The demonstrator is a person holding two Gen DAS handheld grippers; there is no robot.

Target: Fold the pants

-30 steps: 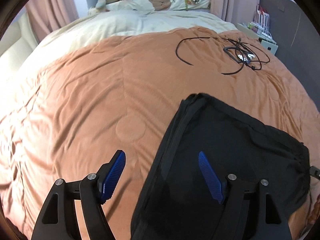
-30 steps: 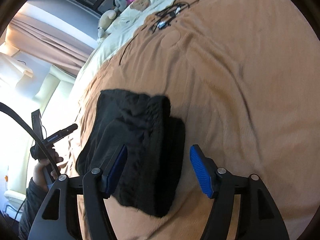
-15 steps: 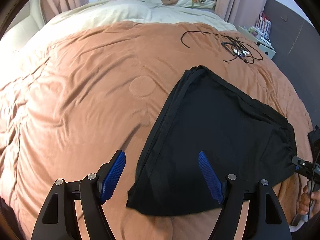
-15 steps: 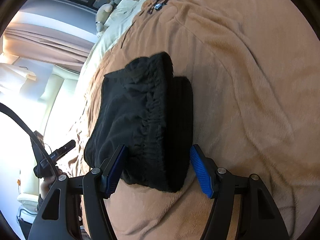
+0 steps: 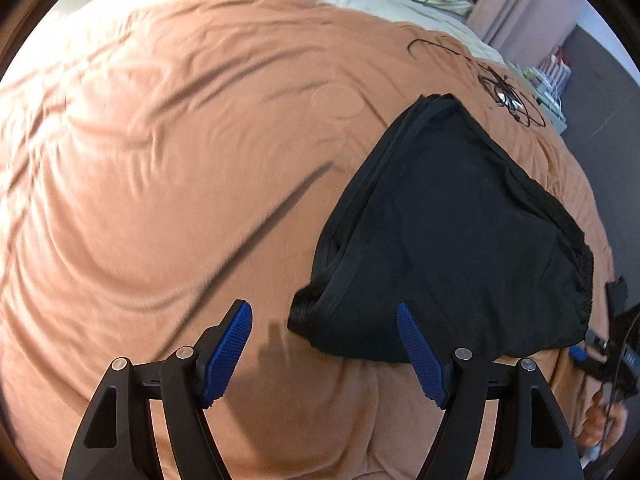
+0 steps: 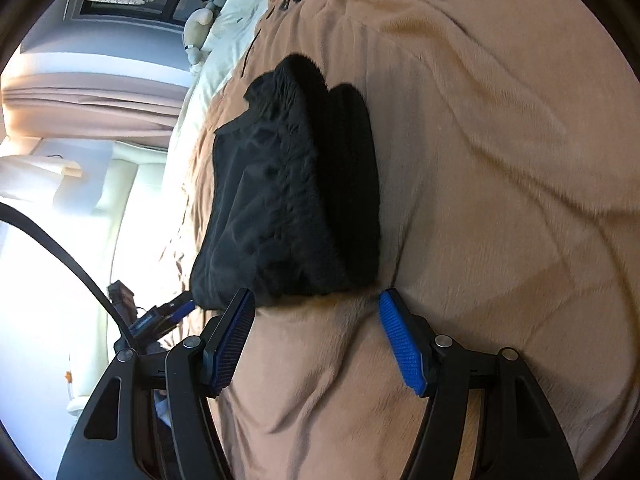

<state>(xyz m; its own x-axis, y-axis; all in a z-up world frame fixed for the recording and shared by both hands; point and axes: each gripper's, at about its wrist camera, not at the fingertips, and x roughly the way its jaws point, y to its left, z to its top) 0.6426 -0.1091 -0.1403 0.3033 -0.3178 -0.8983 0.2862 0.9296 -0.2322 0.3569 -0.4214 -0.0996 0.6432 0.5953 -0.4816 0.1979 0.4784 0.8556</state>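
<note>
Left wrist view shows both the left claw [image 5: 324,350] and right claw [image 6: 316,338] gaping empty beside the folded pants [image 5: 448,240], whose loose layers could spill open if nudged.

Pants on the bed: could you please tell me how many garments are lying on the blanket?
1: a folded black fabric pair of pants lies on the right part of the orange fleece blanket. Nothing else seems hidden.
</note>
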